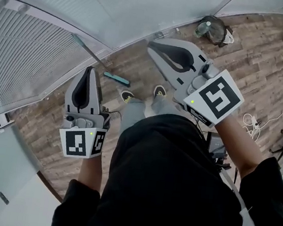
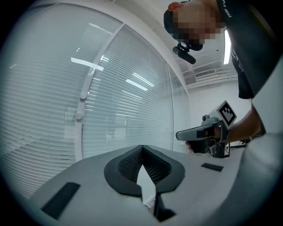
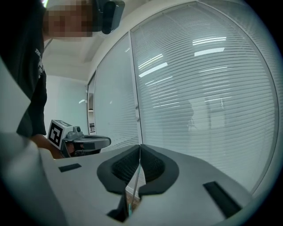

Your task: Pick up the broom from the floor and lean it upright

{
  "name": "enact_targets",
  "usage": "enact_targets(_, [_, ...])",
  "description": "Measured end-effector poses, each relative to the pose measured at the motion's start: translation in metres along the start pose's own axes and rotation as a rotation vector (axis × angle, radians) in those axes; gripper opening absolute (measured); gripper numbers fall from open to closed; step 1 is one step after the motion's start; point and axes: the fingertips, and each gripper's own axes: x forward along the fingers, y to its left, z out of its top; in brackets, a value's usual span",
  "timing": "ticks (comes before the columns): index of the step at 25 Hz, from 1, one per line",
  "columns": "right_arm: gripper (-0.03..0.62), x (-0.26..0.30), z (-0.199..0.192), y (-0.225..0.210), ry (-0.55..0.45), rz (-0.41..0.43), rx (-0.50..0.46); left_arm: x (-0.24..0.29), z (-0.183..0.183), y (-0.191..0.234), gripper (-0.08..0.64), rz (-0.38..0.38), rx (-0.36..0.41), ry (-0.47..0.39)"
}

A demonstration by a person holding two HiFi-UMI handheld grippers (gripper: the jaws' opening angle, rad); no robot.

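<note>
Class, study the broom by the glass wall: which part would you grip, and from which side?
Probably the thin handle, midway up, above the teal brush head. It seems to lean on the glass wall with its head on the floor, so come from the open room side, jaws across the handle.

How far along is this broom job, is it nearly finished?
It looks finished. Done: the broom leans with its handle against the blinds-covered glass wall, brush head on the floor. In hand: nothing; the left claw and right claw are shut, empty and clear of it. Left: apparently nothing.
</note>
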Motion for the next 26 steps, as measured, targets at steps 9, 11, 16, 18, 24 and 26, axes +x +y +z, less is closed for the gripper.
enact_targets(9, [0.020, 0.000, 0.010, -0.004, -0.021, -0.003, -0.026, 0.001, 0.000, -0.010, 0.021, 0.012, -0.005, 0.005])
enact_targets(11, [0.020, 0.001, 0.011, -0.004, -0.024, 0.007, -0.036, 0.000, 0.002, -0.008, 0.021, 0.022, 0.003, 0.003])
enact_targets(16, [0.020, 0.003, 0.011, -0.004, -0.024, 0.017, -0.027, -0.001, 0.004, -0.005, 0.021, 0.047, 0.008, 0.000])
enact_targets(18, [0.020, 0.003, 0.011, -0.005, -0.025, 0.021, -0.028, -0.002, 0.004, -0.005, 0.021, 0.054, 0.011, -0.003])
enact_targets(24, [0.020, 0.002, 0.013, -0.008, -0.026, 0.020, -0.014, 0.000, 0.005, -0.006, 0.021, 0.071, 0.004, 0.002])
enact_targets(26, [0.020, 0.000, 0.012, -0.012, -0.010, 0.011, -0.016, 0.002, 0.006, -0.007, 0.021, 0.075, -0.010, 0.001])
